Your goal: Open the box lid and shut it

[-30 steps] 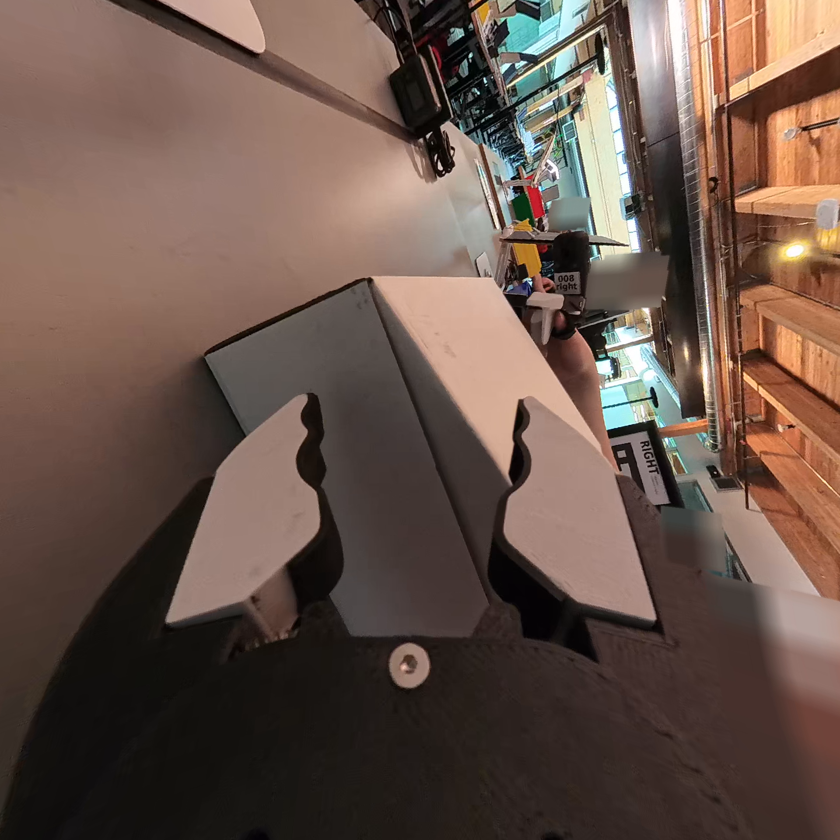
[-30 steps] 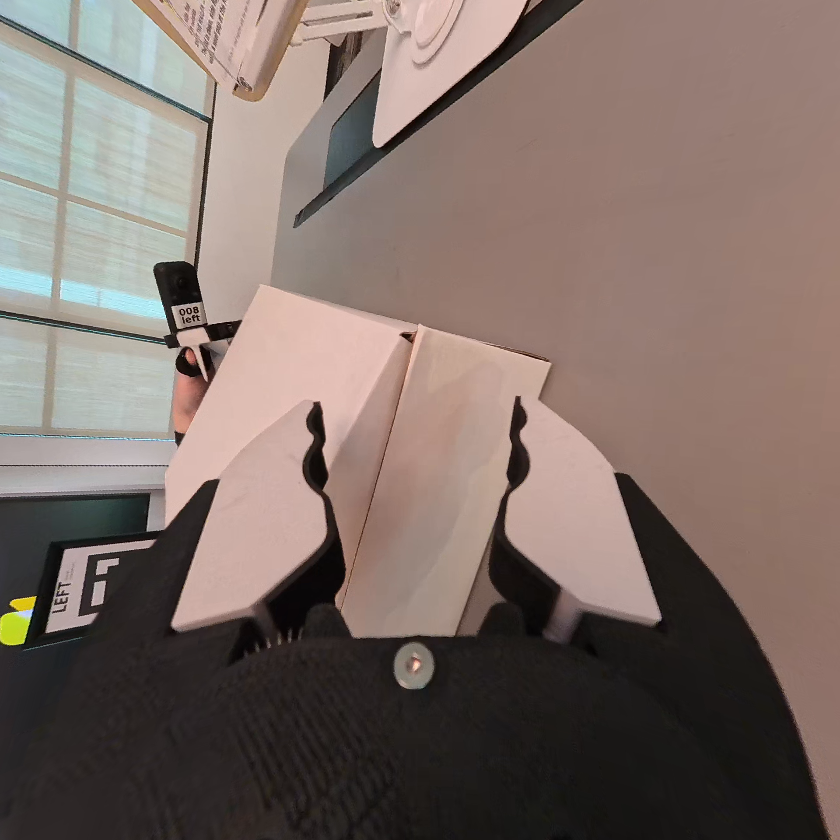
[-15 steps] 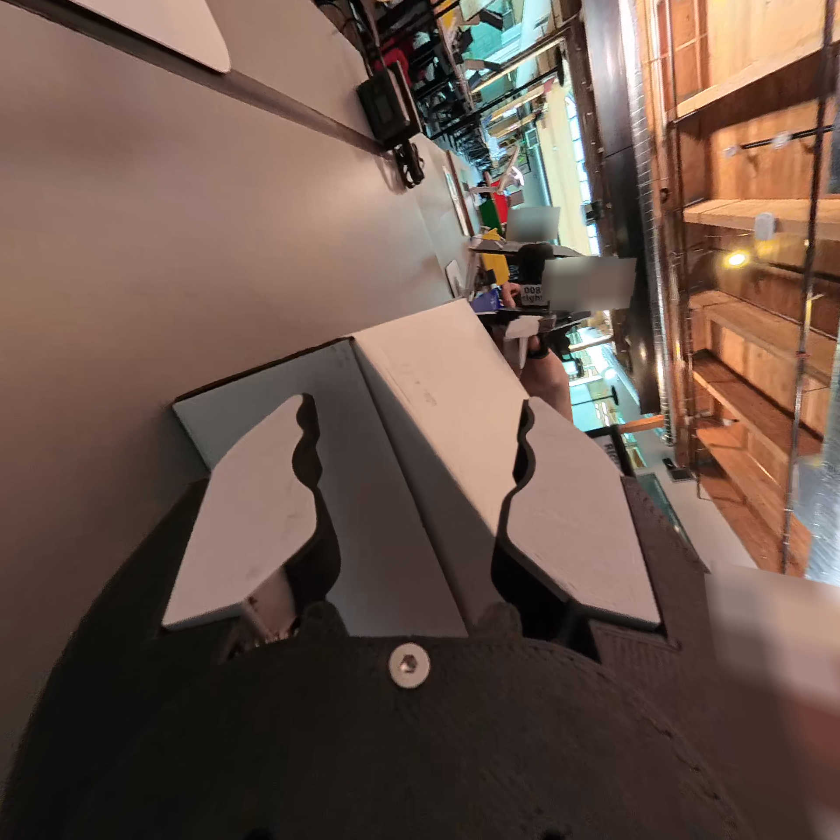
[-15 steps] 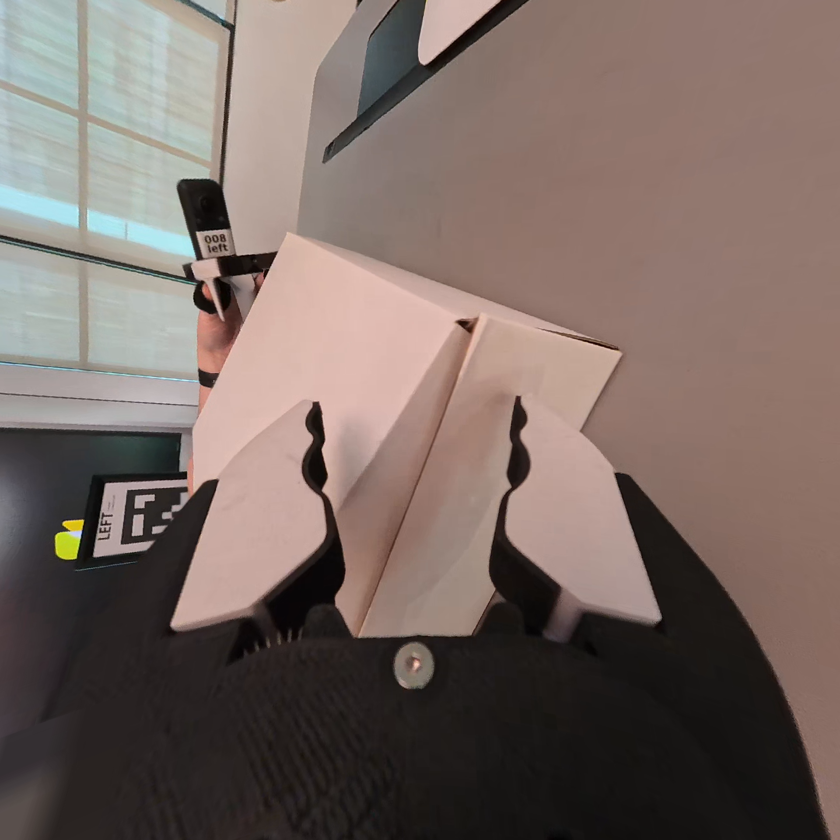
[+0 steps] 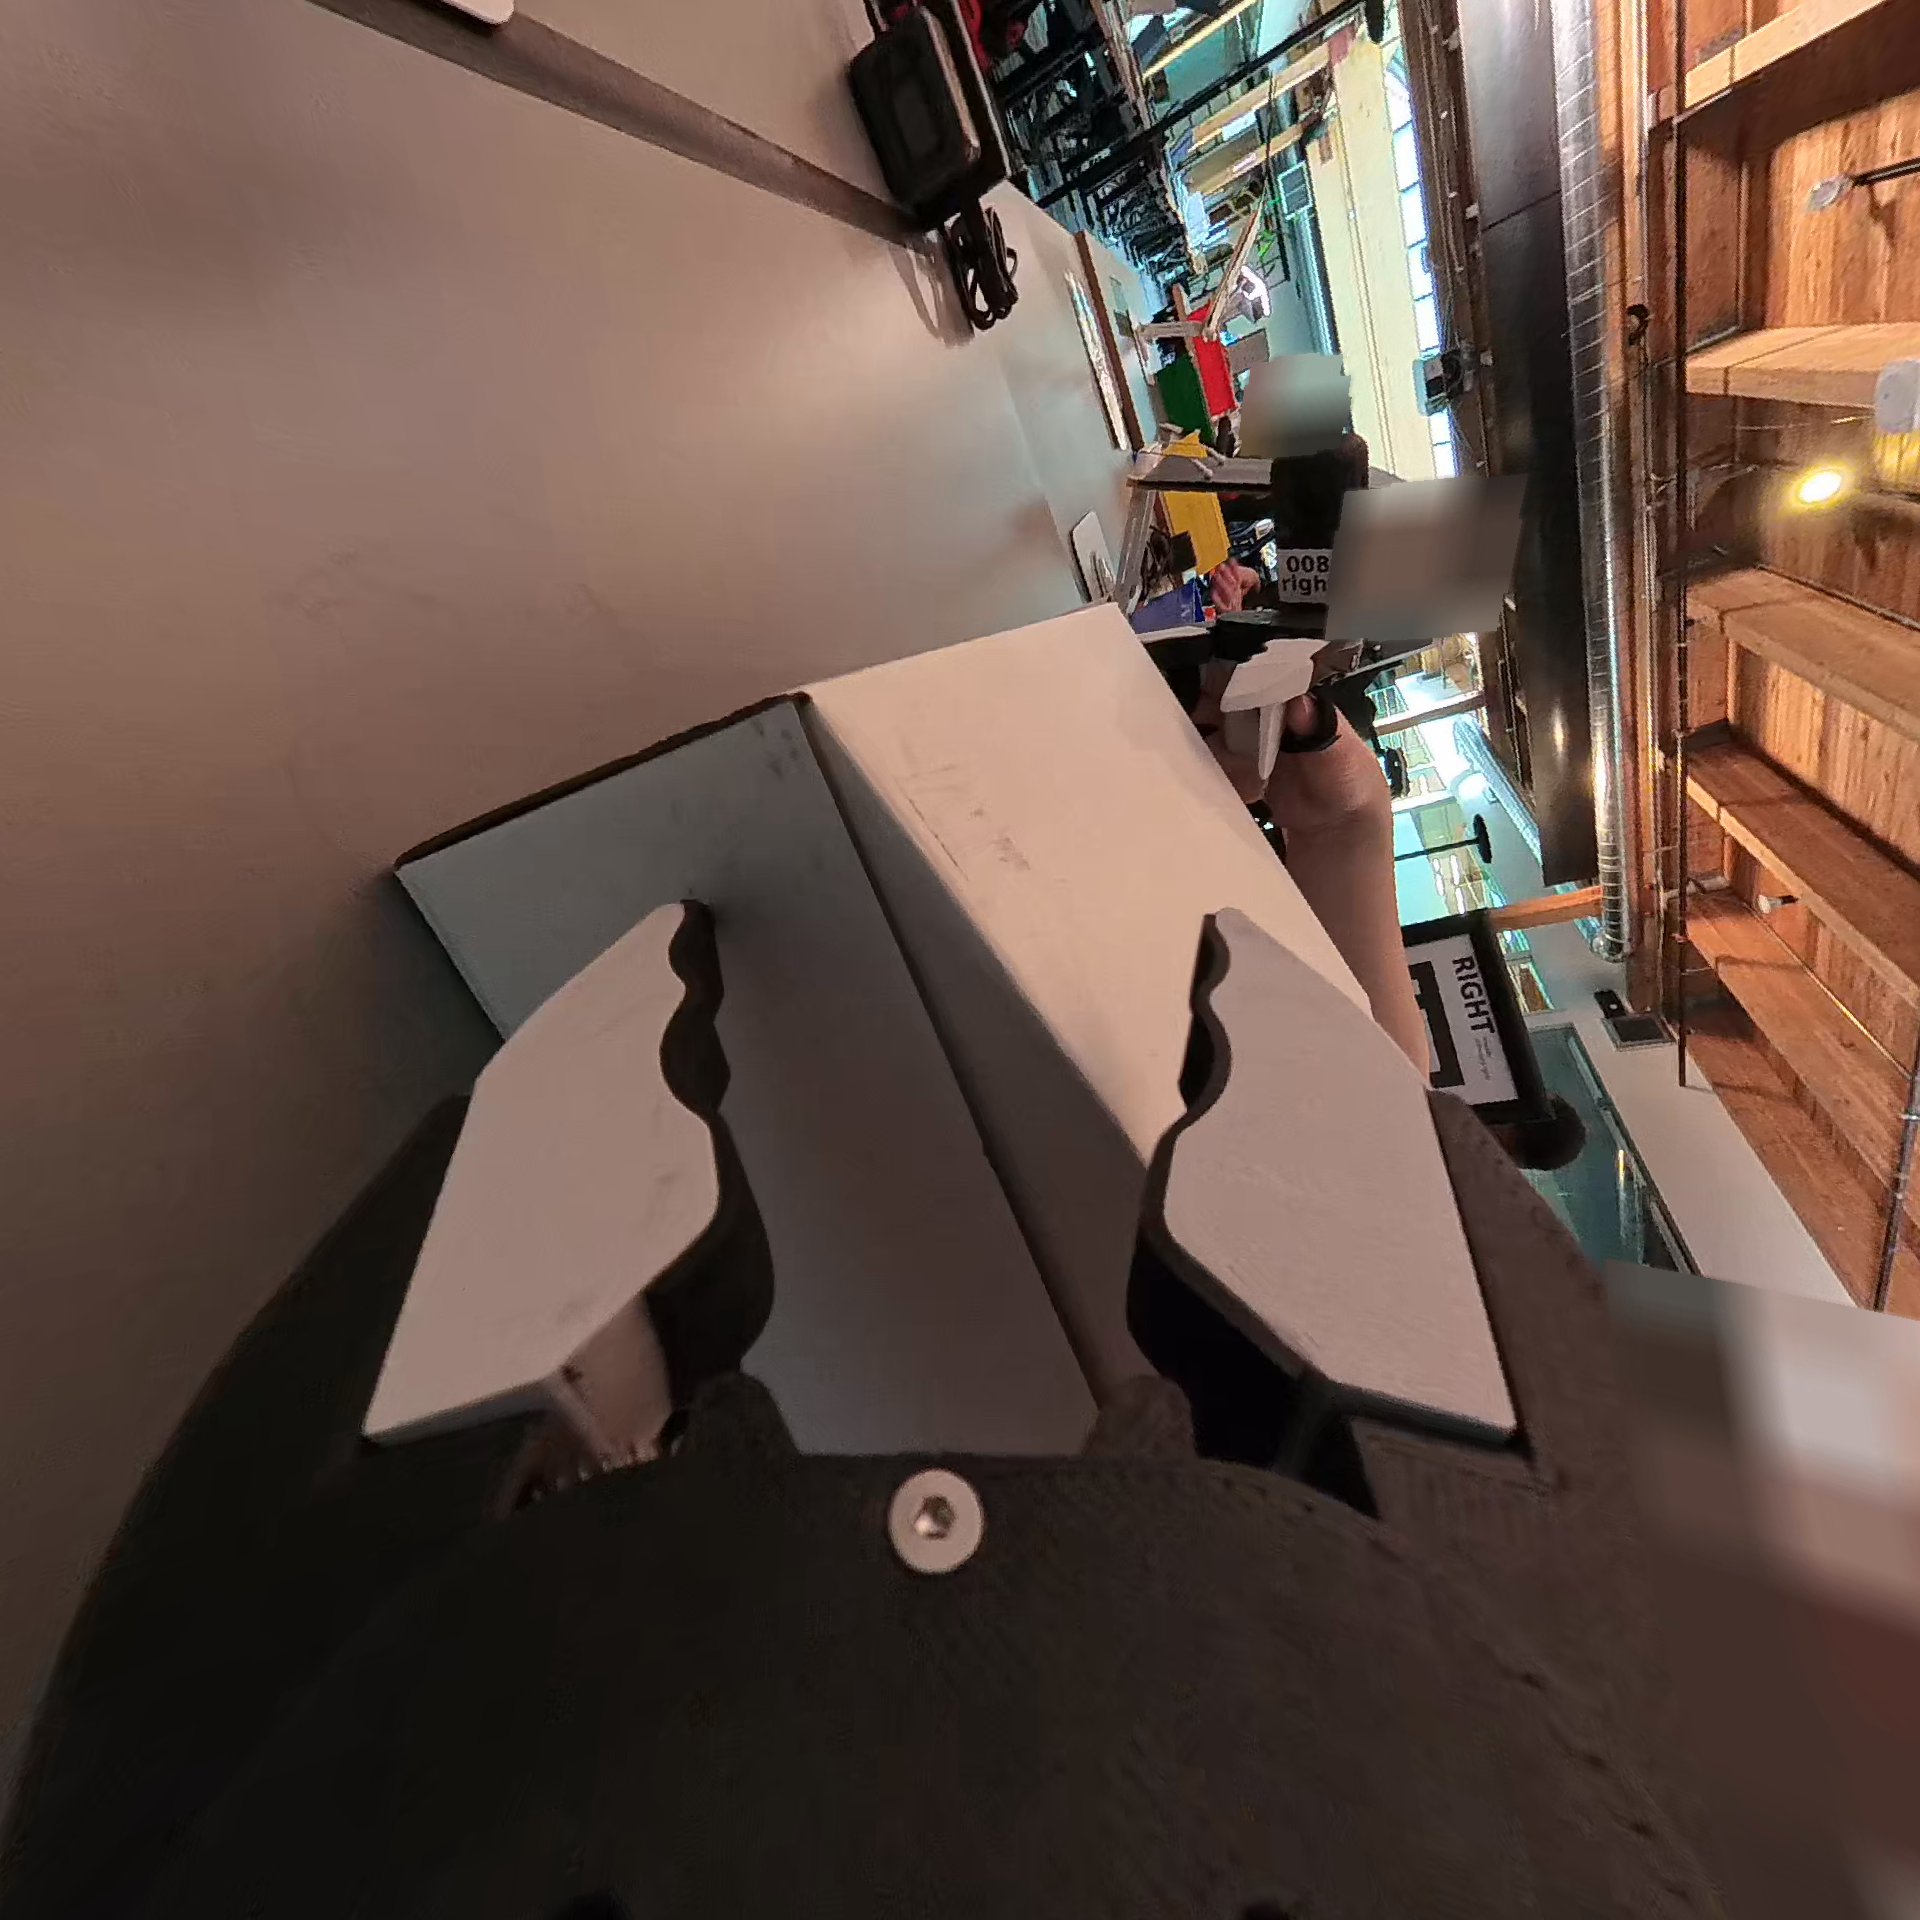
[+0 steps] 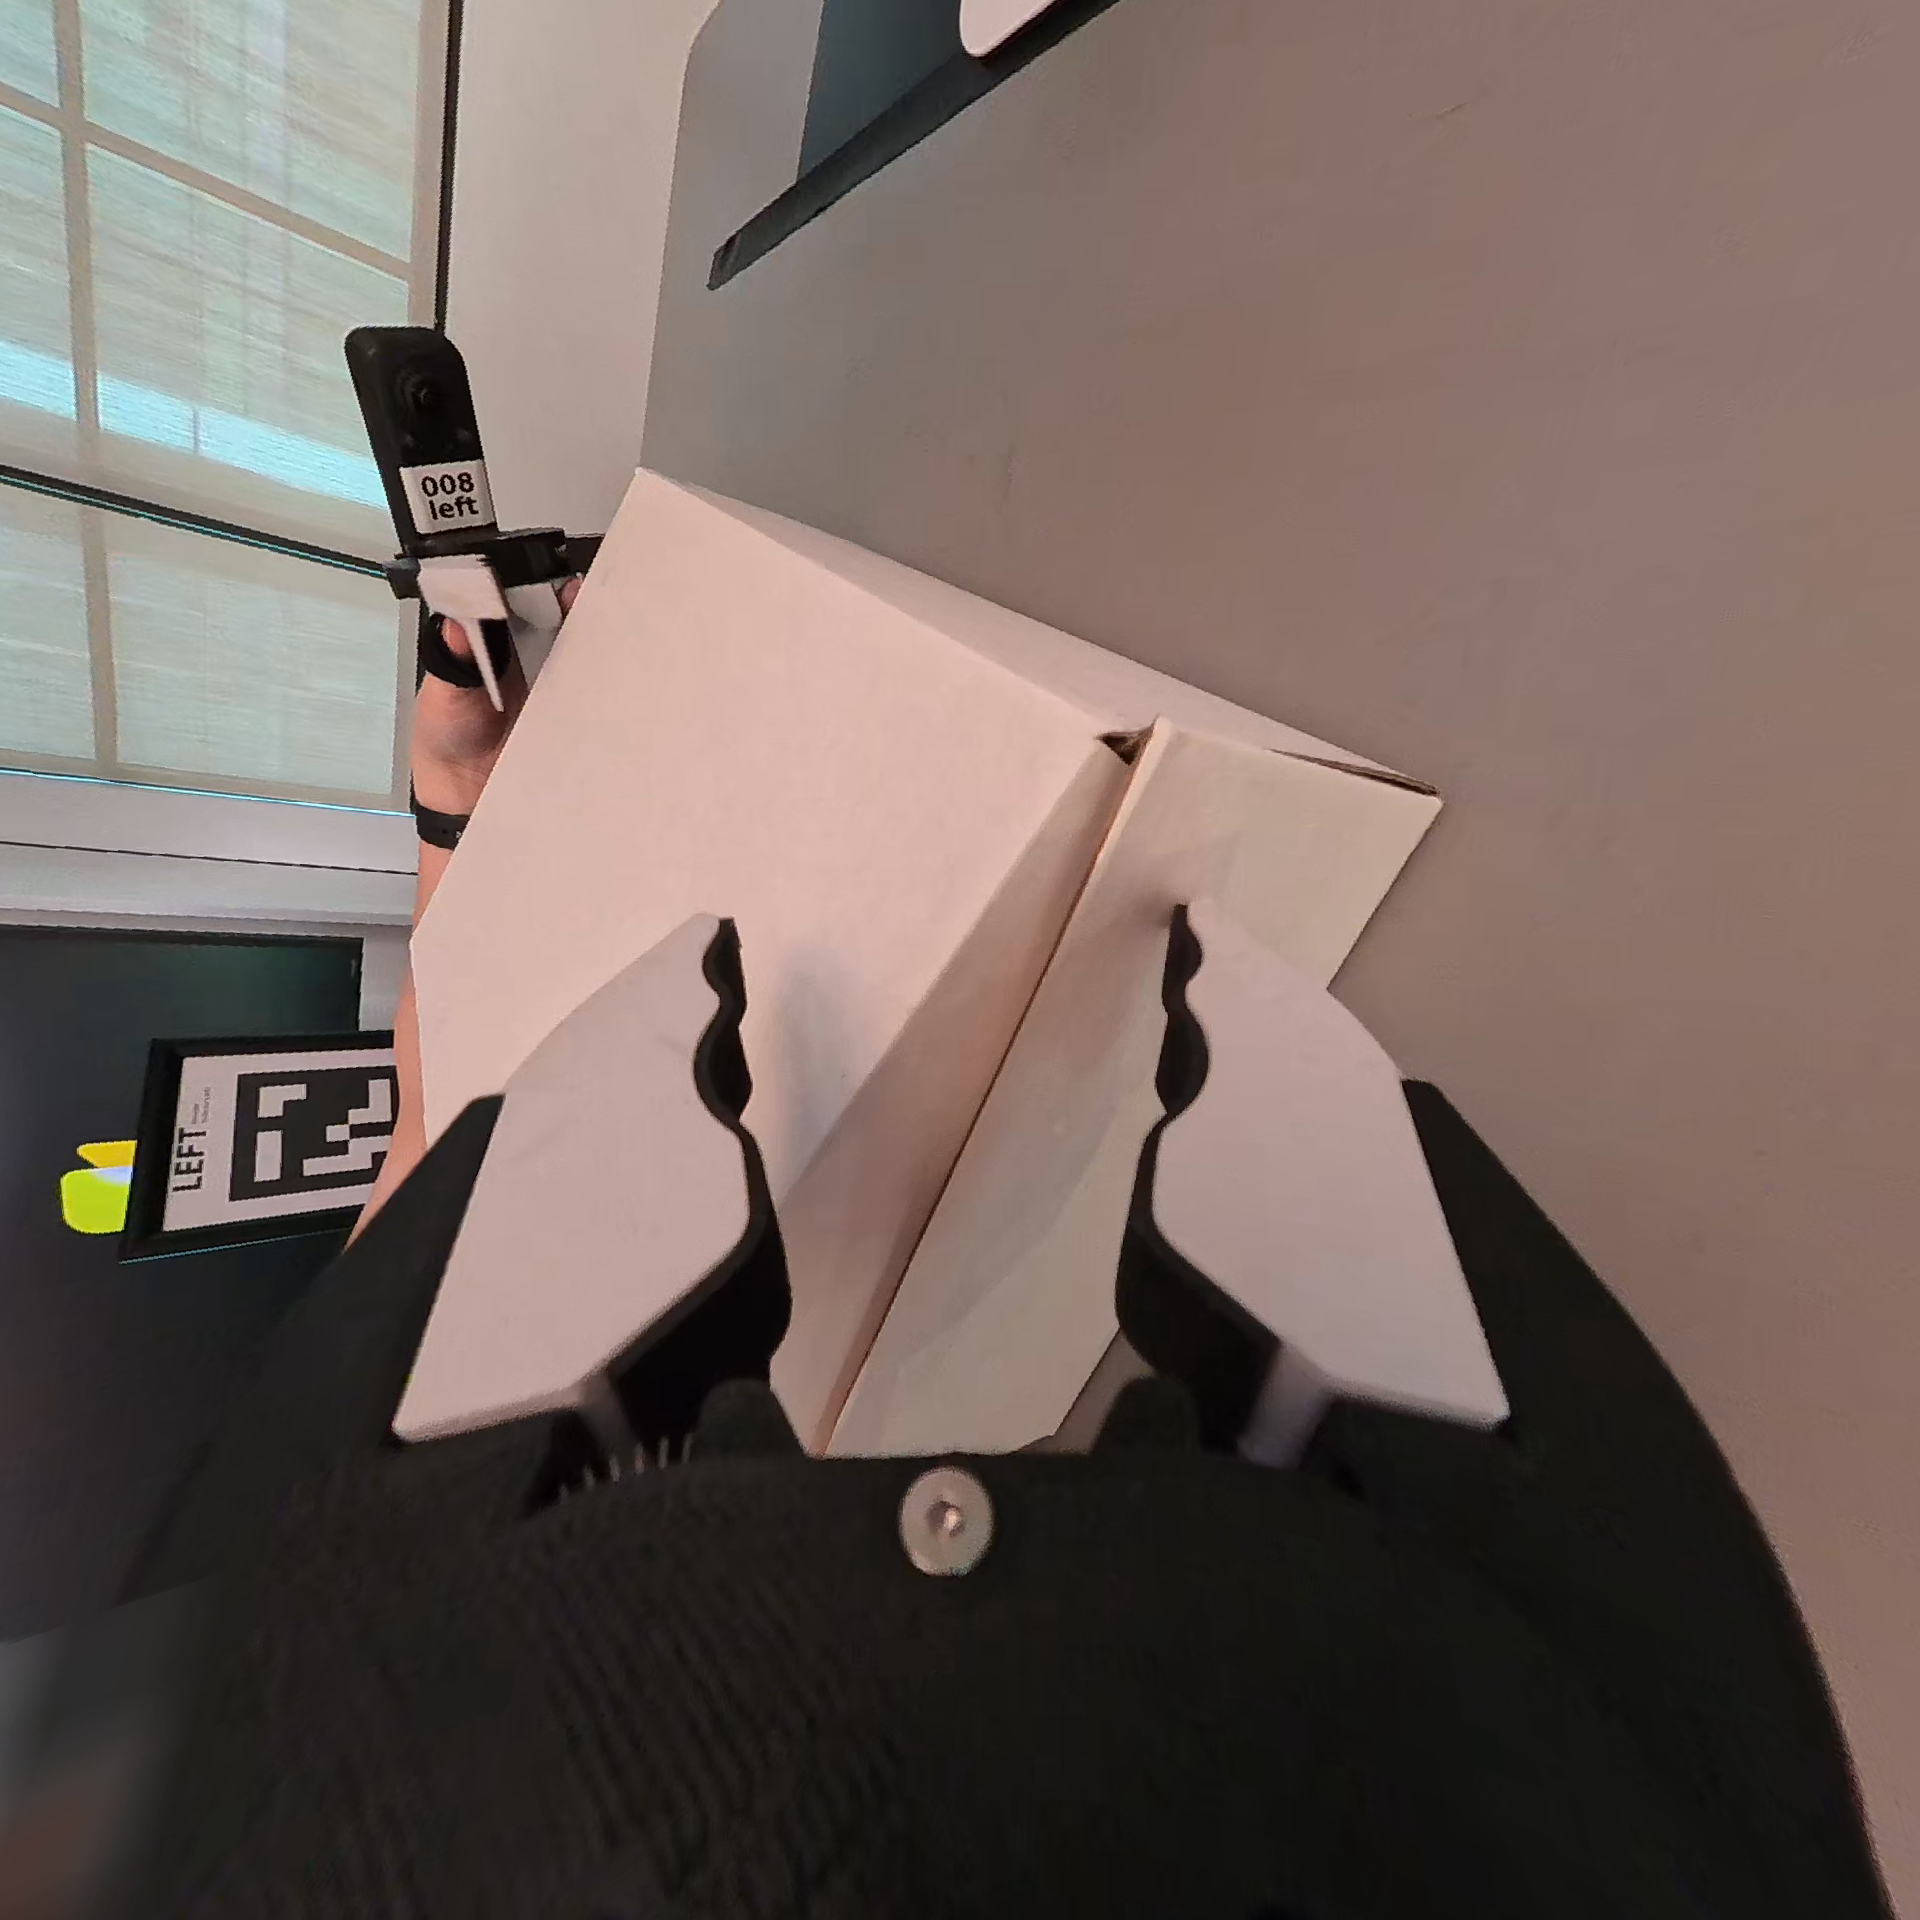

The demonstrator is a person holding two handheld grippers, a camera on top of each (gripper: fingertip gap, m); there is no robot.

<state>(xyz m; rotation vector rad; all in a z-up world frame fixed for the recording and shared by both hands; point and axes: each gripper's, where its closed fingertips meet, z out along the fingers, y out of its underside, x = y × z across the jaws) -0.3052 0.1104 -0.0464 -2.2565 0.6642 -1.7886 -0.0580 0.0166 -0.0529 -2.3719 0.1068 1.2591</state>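
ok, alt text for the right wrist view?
Right gripper, jaws open, straddles one end of a white box lying on a grey table; the lid looks slightly lifted. The left gripper is at the box's far end.
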